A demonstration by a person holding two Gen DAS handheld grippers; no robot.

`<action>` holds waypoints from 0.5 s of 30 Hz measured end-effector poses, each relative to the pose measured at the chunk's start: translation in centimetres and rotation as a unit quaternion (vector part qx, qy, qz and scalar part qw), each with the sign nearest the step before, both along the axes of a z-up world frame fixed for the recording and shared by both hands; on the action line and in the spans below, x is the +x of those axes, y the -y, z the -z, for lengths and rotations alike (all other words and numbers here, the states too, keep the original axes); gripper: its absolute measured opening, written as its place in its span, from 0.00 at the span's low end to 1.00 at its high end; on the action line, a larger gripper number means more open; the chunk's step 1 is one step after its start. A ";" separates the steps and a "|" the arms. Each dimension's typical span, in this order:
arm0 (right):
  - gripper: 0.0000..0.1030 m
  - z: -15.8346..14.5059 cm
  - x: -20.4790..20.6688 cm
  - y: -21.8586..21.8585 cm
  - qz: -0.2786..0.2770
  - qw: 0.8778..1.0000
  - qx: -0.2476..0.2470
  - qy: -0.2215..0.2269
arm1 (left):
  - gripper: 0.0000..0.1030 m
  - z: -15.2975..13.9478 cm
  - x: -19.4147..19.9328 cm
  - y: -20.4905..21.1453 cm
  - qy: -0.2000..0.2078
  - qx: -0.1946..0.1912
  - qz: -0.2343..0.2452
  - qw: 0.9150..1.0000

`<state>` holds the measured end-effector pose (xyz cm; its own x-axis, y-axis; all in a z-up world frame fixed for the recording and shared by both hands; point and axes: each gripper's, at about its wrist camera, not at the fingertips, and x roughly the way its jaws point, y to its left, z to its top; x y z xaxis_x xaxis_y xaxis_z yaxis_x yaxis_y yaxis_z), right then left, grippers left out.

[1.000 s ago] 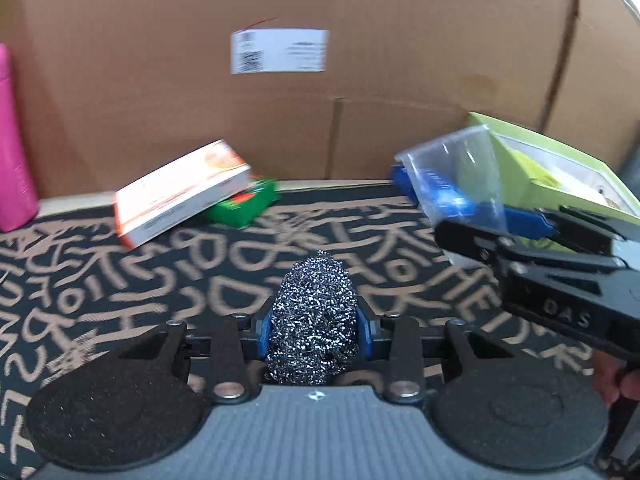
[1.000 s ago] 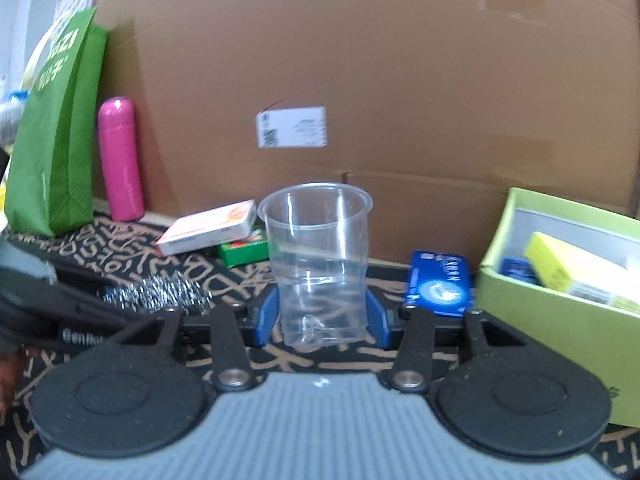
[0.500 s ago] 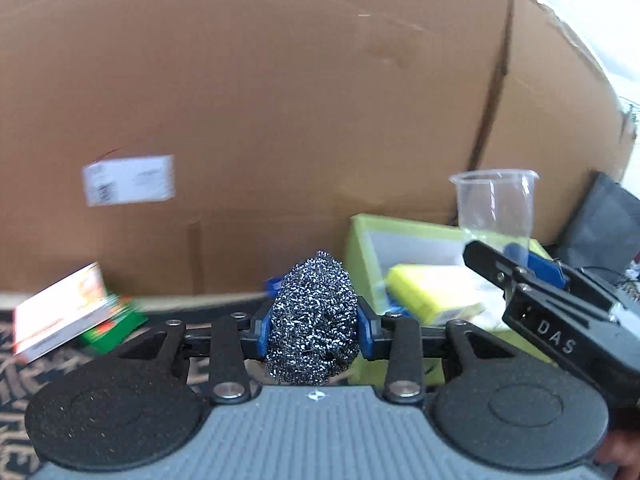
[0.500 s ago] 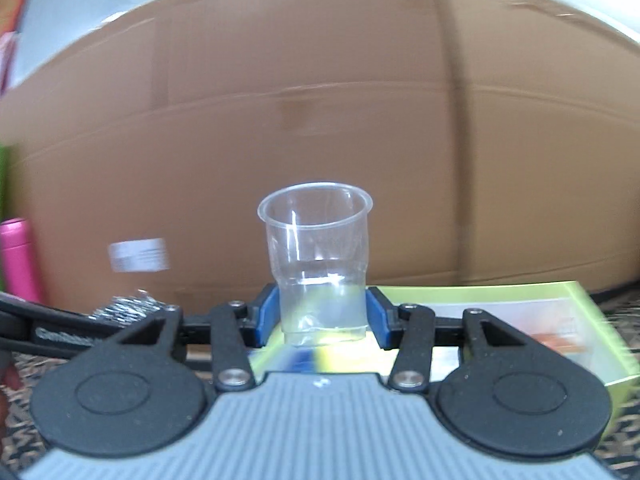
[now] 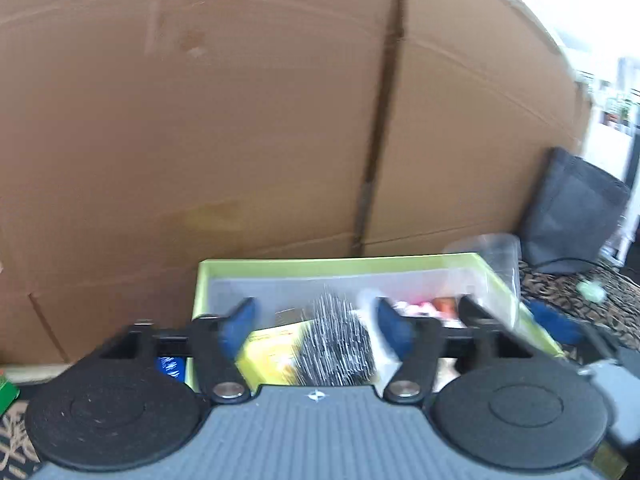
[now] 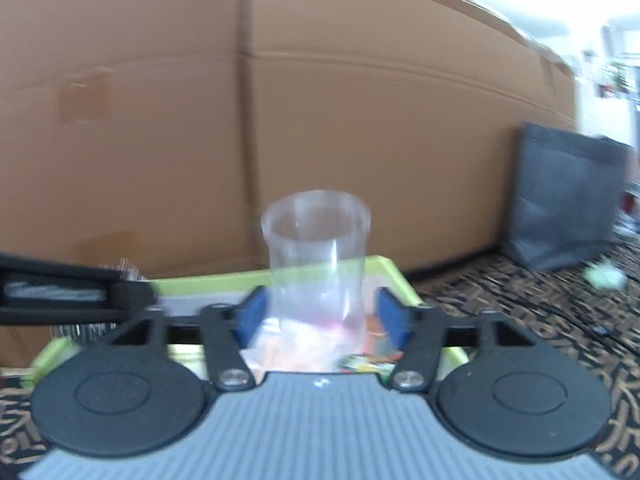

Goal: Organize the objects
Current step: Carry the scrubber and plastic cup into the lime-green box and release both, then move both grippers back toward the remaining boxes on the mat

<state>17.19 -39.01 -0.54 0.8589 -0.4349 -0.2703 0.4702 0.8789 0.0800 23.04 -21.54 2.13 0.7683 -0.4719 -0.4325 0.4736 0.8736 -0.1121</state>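
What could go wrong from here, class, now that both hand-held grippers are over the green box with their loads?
1. The clear plastic cup stands loose between the right hand-held gripper, whose jaws have just opened; light and tall, it may tip or bounce off the packets below.
2. The steel wool scourer is dropping from the left hand-held gripper, jaws also just opened, onto the yellow packet; it could roll towards the green box rim.

Left gripper (image 5: 316, 322) low in its frame, jaws just opened wide, blue pads clear of anything between them, right gripper (image 6: 318, 314) low centre, jaws likewise just spread, pads apart
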 end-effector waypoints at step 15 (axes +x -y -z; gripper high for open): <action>0.94 -0.9 -0.6 -2.3 -0.029 0.998 -0.046 0.035 | 0.88 2.0 -1.6 -8.2 -0.023 -0.040 -0.073 0.996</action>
<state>16.58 -36.72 0.31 0.8985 -0.4048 -0.1700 0.4151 0.9093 0.0285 21.48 -13.39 0.13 0.8114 -0.3911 -0.4343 0.3351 0.9201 -0.2026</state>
